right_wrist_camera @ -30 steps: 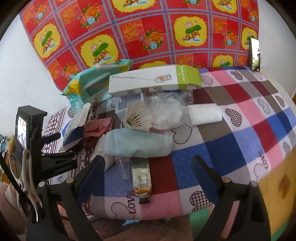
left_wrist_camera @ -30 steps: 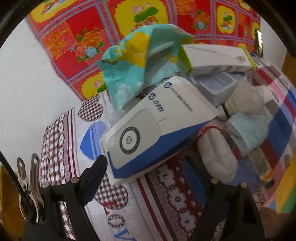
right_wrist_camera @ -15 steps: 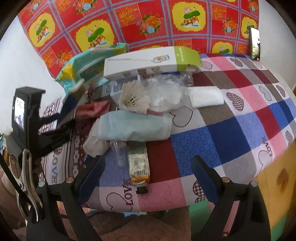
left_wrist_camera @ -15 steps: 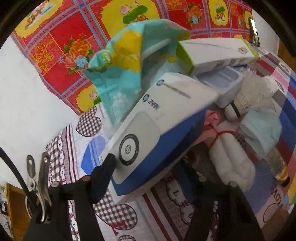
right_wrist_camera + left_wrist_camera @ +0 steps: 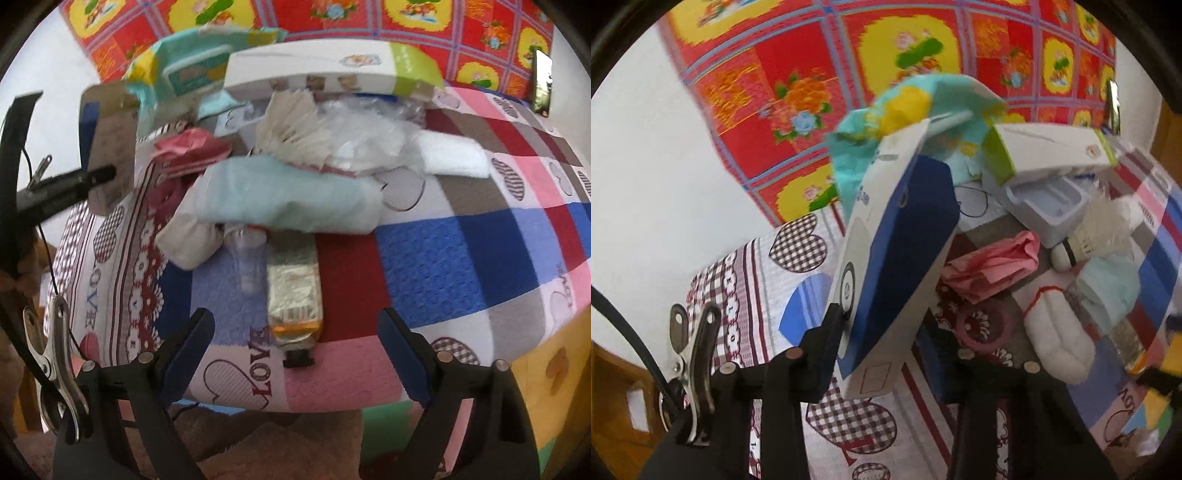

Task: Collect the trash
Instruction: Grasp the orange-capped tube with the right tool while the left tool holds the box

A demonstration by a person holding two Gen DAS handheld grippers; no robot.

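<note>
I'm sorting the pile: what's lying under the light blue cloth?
Under the light blue cloth: a white cloth, clear plastic cup and the gold tube poke out. Anything deeper is covered.

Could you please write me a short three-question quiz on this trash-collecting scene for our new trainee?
1. True or false: the left gripper has the box between its fingers.
2. What lies nearest ahead of the right gripper? A) tube B) shuttlecock C) pink paper
3. Fill in: the right gripper holds ____.

Key: 1 true; 2 A; 3 nothing.
</note>
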